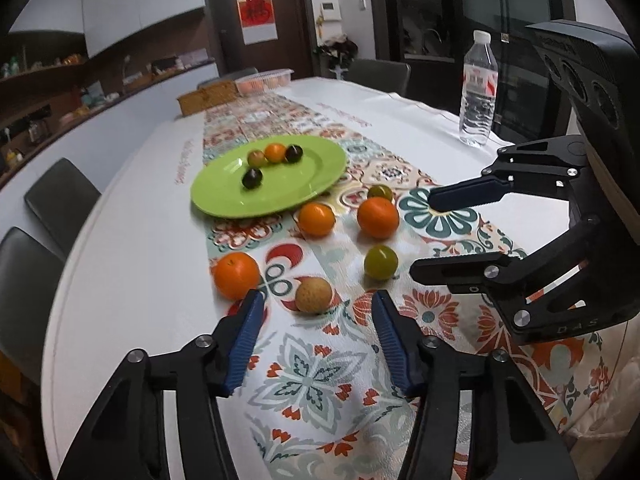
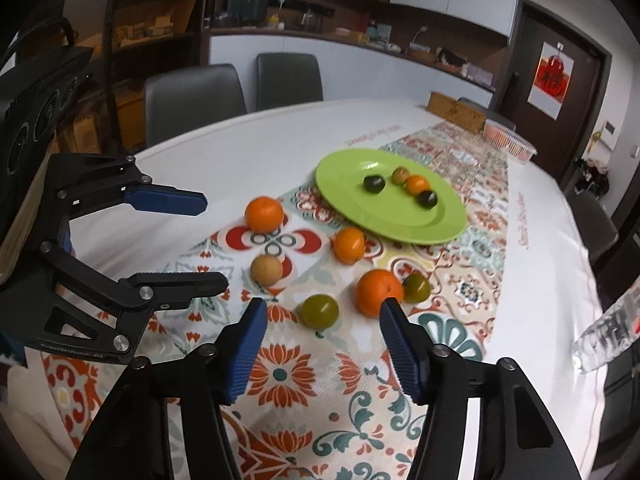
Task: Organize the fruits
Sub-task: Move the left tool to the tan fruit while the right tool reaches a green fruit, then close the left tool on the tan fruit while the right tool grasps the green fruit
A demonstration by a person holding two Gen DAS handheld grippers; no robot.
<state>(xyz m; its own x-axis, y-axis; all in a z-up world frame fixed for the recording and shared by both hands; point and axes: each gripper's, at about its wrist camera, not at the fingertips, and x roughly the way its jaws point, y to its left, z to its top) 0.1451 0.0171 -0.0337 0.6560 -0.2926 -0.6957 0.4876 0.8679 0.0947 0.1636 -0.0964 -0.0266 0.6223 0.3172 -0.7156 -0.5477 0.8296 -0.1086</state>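
A green plate [image 1: 224,196] [image 2: 344,168] on the patterned runner holds two dark plums, a small orange and a greenish-red fruit. Loose on the runner lie three oranges [image 1: 236,275] [image 1: 317,219] [image 1: 378,217], two green plums [image 1: 380,262] [image 1: 380,192] and a tan round fruit [image 1: 314,295] [image 2: 267,269]. My left gripper [image 1: 318,300] is open, with the tan fruit just ahead between its fingertips. My right gripper [image 2: 322,308] is open, with a green plum [image 2: 319,311] between its tips and an orange [image 2: 379,292] by its right finger.
A water bottle [image 1: 478,92] stands at the table's right edge. A woven box [image 1: 206,98] and a clear tray of fruit [image 1: 264,80] sit at the far end. Grey chairs [image 2: 192,100] surround the white table [image 1: 132,240].
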